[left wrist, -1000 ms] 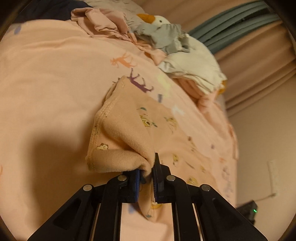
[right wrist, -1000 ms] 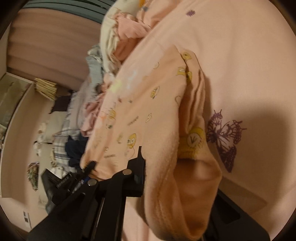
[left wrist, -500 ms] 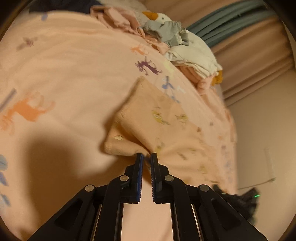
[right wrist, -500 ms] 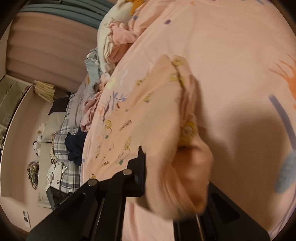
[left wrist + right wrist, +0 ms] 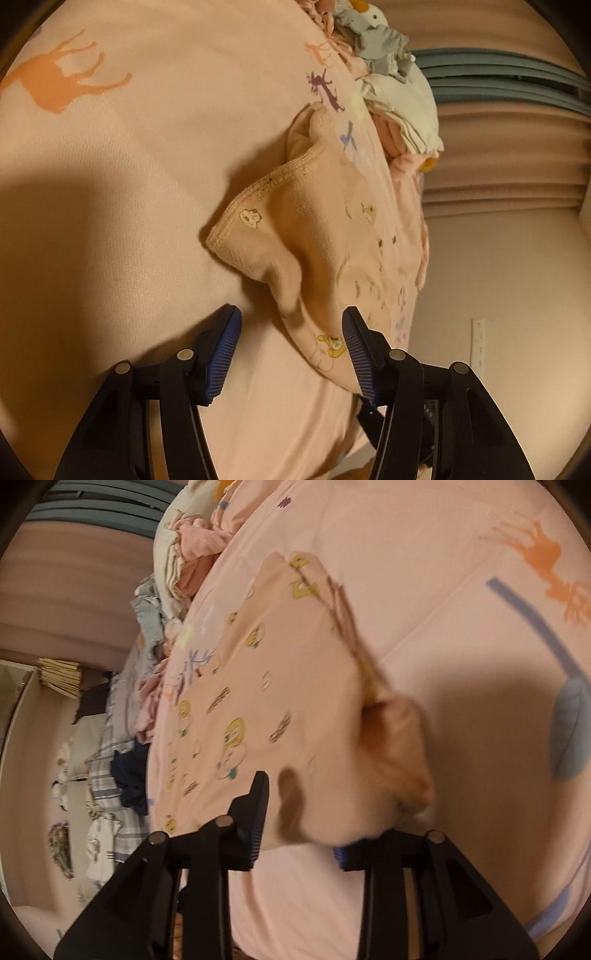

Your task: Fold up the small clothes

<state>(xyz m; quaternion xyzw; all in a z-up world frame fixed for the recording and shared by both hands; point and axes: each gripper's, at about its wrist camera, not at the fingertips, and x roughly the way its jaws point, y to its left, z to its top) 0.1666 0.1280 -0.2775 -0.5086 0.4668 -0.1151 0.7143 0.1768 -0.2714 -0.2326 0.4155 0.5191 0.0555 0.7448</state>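
A small peach garment [image 5: 314, 221] with little cartoon prints lies folded on the pink bedspread [image 5: 129, 155]. My left gripper [image 5: 291, 343] is open, its blue pads either side of the garment's near corner, gripping nothing. In the right wrist view the same garment [image 5: 280, 686] is blurred and its bunched near edge lies between the fingers of my right gripper [image 5: 299, 812], which is open wide.
A pile of unfolded clothes with a grey and white piece on top [image 5: 391, 70] lies at the bed's far end. More clothes, dark blue and plaid [image 5: 122, 771], lie beside the bed. Curtains [image 5: 509, 140] hang behind.
Both grippers have opened and let go of the garment, which now lies on the bedspread. Both have drawn back slightly.
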